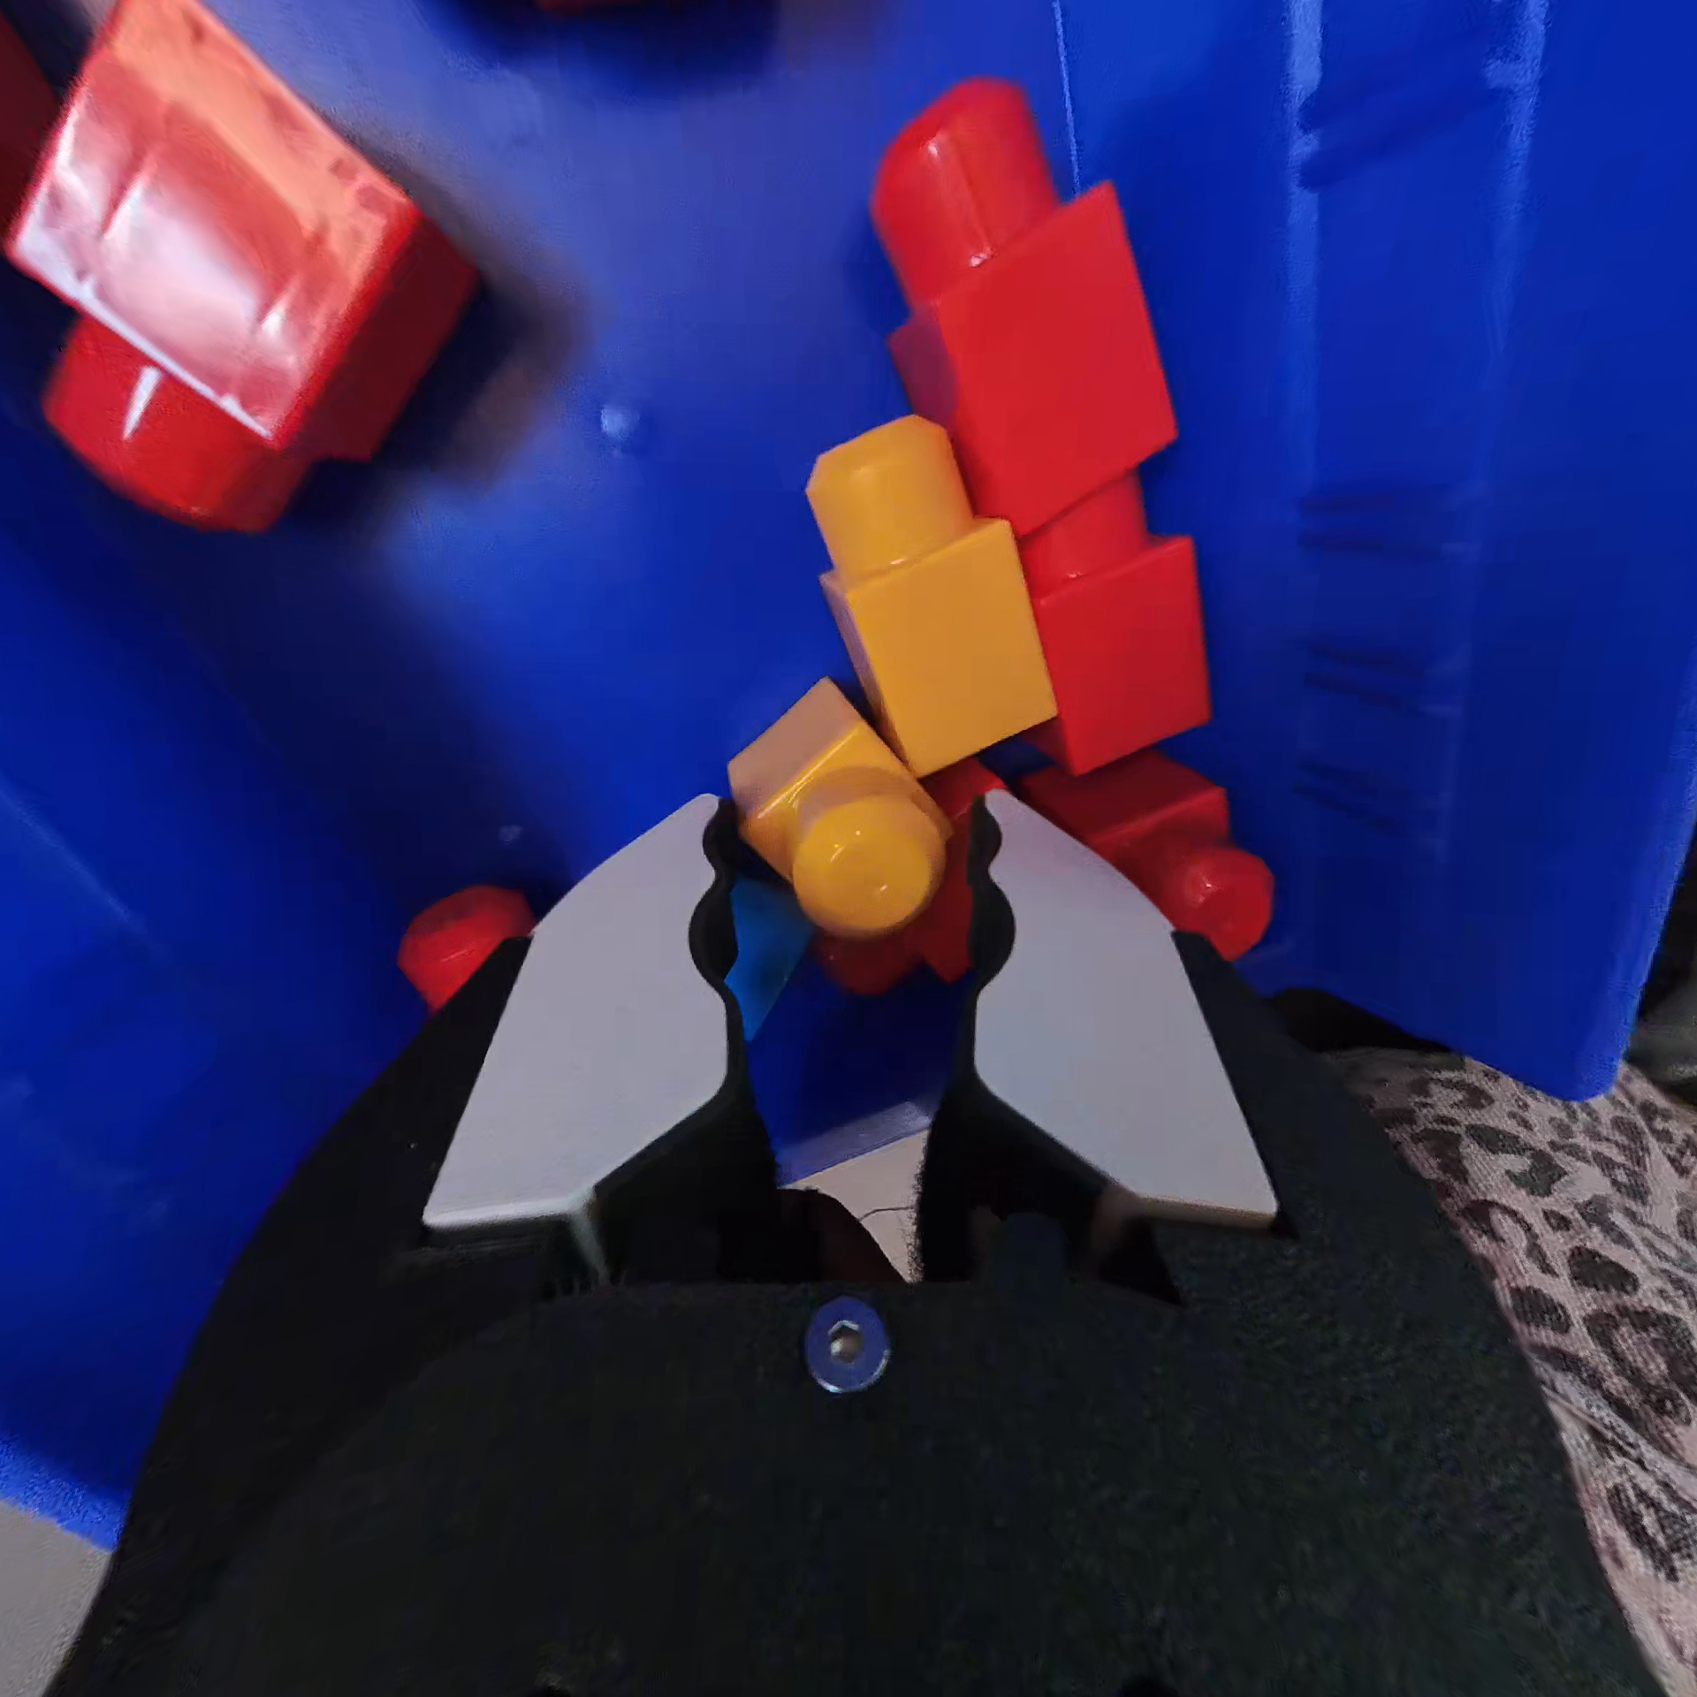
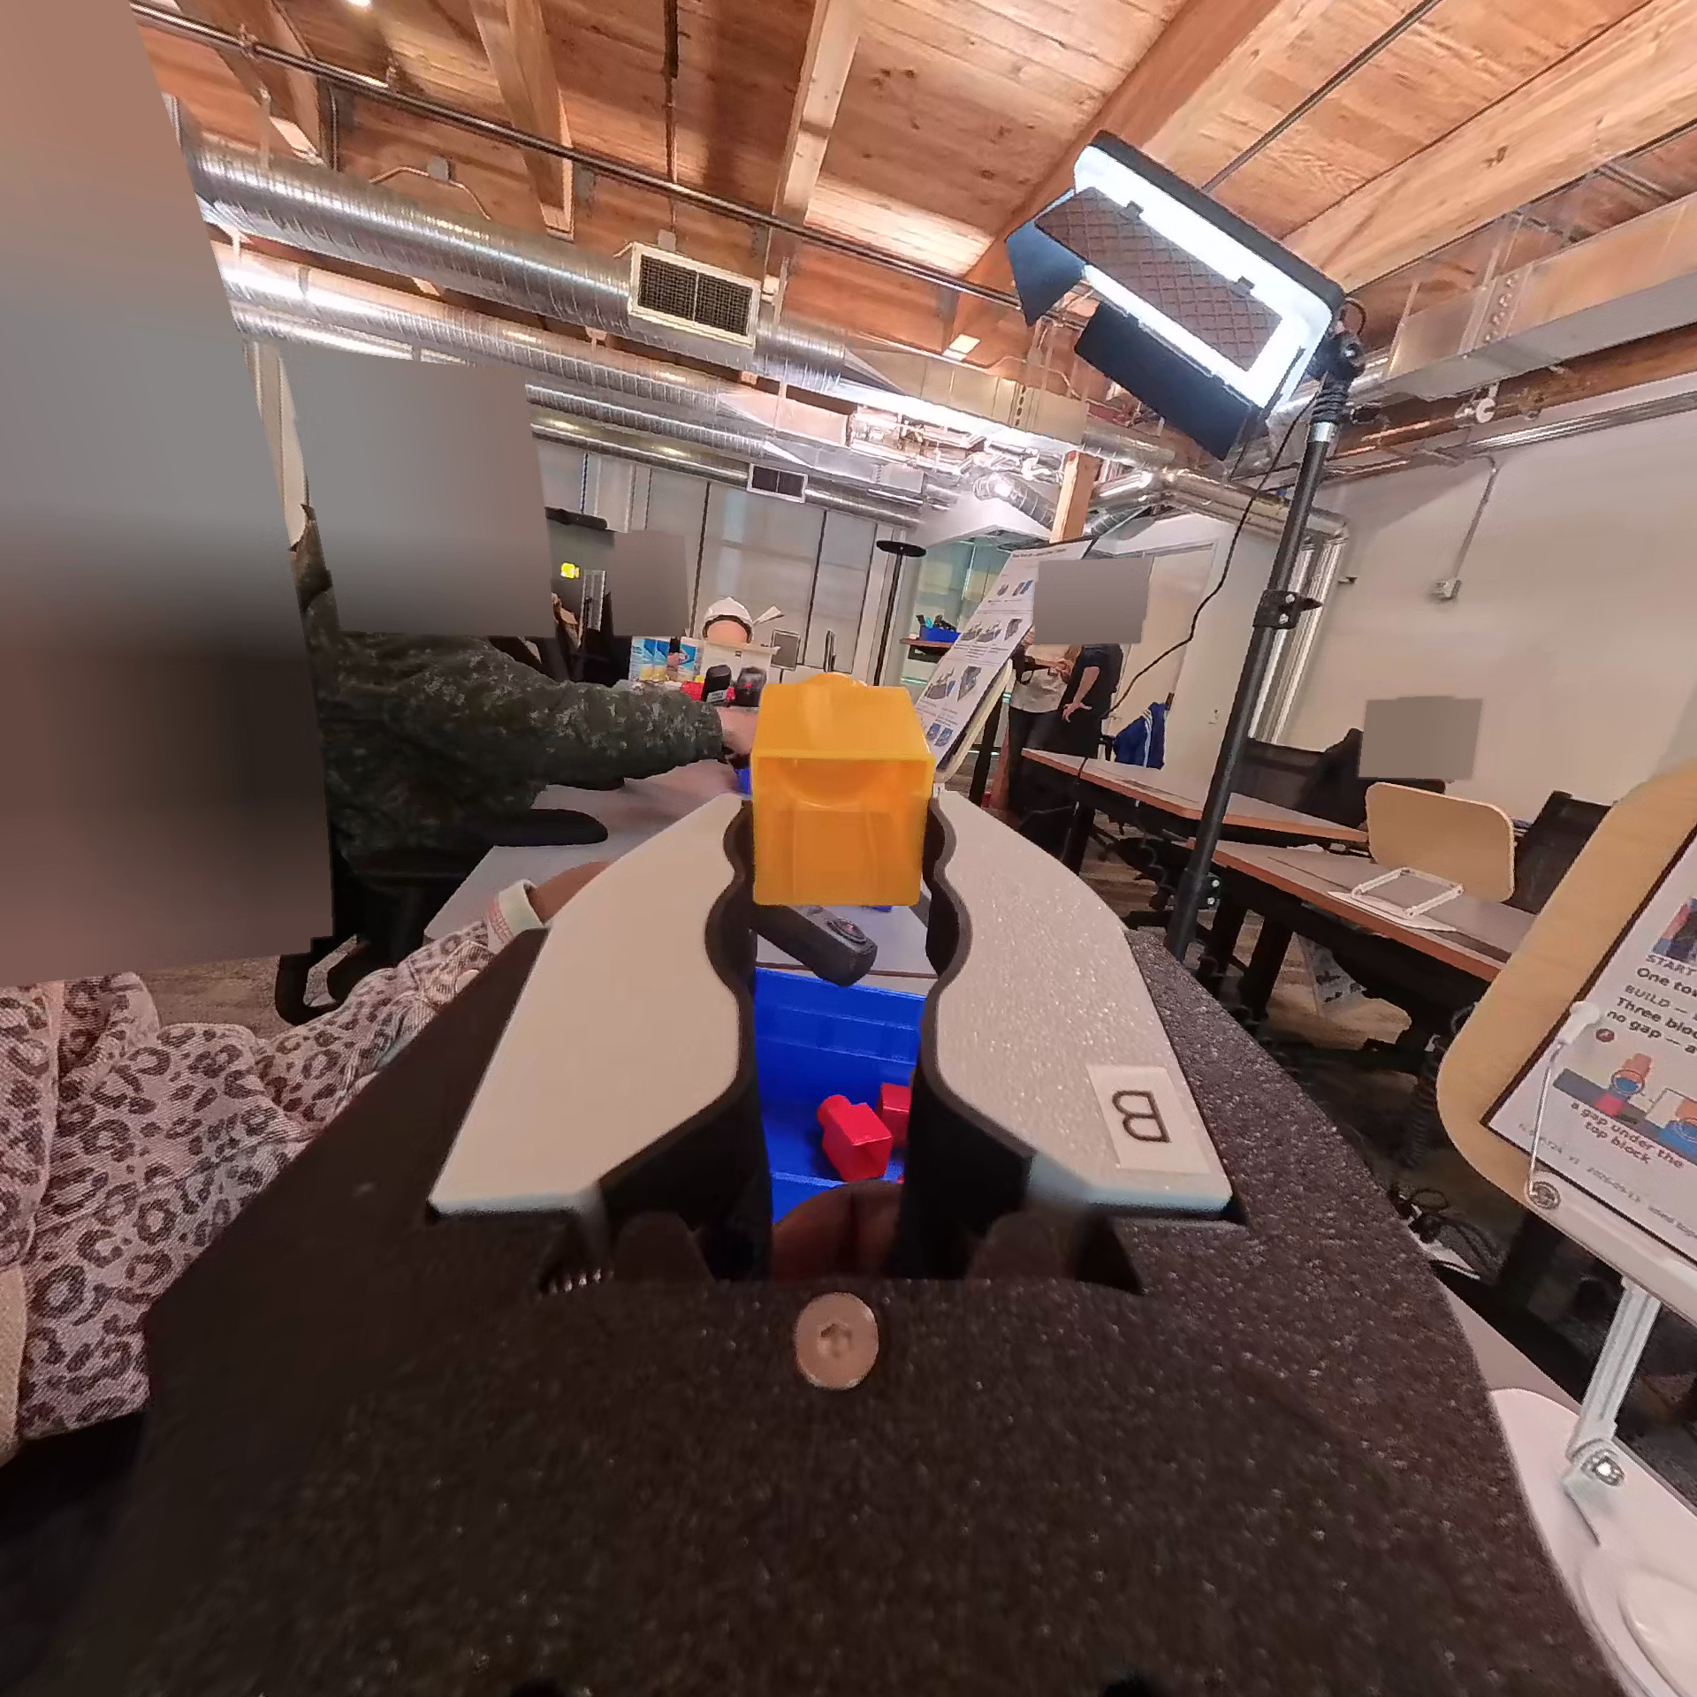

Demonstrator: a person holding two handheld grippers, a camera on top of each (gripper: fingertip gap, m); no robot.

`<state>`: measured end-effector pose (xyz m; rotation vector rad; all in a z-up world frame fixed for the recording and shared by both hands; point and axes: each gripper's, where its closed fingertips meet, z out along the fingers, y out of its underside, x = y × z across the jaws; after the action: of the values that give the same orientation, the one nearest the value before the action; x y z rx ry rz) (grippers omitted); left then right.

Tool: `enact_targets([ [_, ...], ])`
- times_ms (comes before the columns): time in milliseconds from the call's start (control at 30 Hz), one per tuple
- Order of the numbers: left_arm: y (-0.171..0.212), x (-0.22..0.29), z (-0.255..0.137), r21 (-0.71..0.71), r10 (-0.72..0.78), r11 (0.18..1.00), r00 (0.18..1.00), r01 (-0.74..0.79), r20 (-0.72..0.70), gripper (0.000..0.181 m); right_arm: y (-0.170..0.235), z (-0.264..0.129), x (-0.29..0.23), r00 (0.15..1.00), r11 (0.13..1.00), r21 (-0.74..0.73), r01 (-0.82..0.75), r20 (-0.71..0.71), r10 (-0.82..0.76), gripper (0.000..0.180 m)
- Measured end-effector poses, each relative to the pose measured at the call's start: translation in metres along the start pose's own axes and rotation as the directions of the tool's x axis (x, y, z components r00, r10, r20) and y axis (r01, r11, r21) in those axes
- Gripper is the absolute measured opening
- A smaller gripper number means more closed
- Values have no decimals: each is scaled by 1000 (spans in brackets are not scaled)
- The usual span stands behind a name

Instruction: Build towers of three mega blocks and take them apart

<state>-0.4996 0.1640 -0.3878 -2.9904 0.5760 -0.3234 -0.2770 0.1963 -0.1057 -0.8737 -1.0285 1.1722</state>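
In the left wrist view my left gripper [image 1: 849, 813] is open inside a blue bin [image 1: 367, 735]. Its tips sit either side of a loose yellow block [image 1: 845, 826] that lies stud toward me. Behind it lie another yellow block [image 1: 937, 634], two joined red blocks [image 1: 1056, 386], a red block [image 1: 1175, 845] and a blue piece [image 1: 762, 946]. A blurred red block [image 1: 220, 266] is at upper left. In the right wrist view my right gripper [image 2: 836, 808] is shut on a yellow block [image 2: 836, 817], held high with its hollow underside facing me, above the bin [image 2: 826, 1019].
A leopard-print sleeve [image 2: 138, 1148] is at the left and also shows in the left wrist view [image 1: 1561, 1240]. Red blocks [image 2: 854, 1139] lie in the bin below. An instruction card on a stand [image 2: 1607, 1056] is at right, with a light panel on a pole [image 2: 1185, 285] behind. People sit at tables. The gap from one gripper's tips to the other's is roughly 35 cm.
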Motion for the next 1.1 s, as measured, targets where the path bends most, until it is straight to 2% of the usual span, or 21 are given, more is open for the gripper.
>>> enact_targets([
  [200,-6,-11,-5,92,35,995,999,-37,26,45,-3,-4,4,1000,1000,13,-9,-13,9,34],
  [267,-19,-14,-23,236,65,968,995,-81,76,45,0,-2,2,1000,1000,0,-10,-2,10,34],
  [333,-42,-8,-58,467,133,866,982,-181,134,45,5,0,1,1000,1000,-22,-10,7,10,34],
  [367,-56,-3,-83,598,170,759,965,-257,200,45,8,1,0,1000,999,-31,-12,12,13,34],
  [400,-70,5,-113,728,191,605,947,-321,258,45,10,2,0,1000,999,-38,-18,17,19,35],
  [467,-81,50,-178,921,316,210,914,-328,253,45,14,5,-2,999,999,-45,-28,33,30,35],
  [500,-76,75,-210,961,406,-6,878,-276,254,45,15,6,-4,999,999,-45,-30,42,32,35],
  [533,-66,97,-236,966,497,-178,830,-186,252,44,15,7,-5,998,998,-44,-33,50,35,35],
  [567,-56,115,-252,958,581,-271,777,-97,243,45,14,9,-8,997,998,-37,-41,60,43,35],
  [600,-49,129,-260,946,646,-320,719,-51,257,44,12,11,-12,995,998,-19,-61,81,63,35],
  [667,-41,154,-257,921,717,-385,607,-66,343,45,4,17,-23,977,987,28,-157,148,151,35],
  [767,-48,177,-241,910,750,-385,521,-155,407,44,12,26,-38,935,960,-63,-273,218,280,34],
  [833,-51,187,-234,882,737,-420,486,-215,470,44,23,27,-46,897,927,-177,-332,243,368,34],
  [867,-51,191,-233,868,731,-439,470,-230,494,44,23,26,-46,883,913,-189,-361,244,400,34],
  [1000,-53,196,-219,850,728,-396,446,-348,522,44,26,19,-46,858,889,-242,-390,255,446,34],
  [1100,-49,202,-217,851,751,-395,412,-346,516,44,30,16,-53,863,897,-273,-347,282,420,34],
])
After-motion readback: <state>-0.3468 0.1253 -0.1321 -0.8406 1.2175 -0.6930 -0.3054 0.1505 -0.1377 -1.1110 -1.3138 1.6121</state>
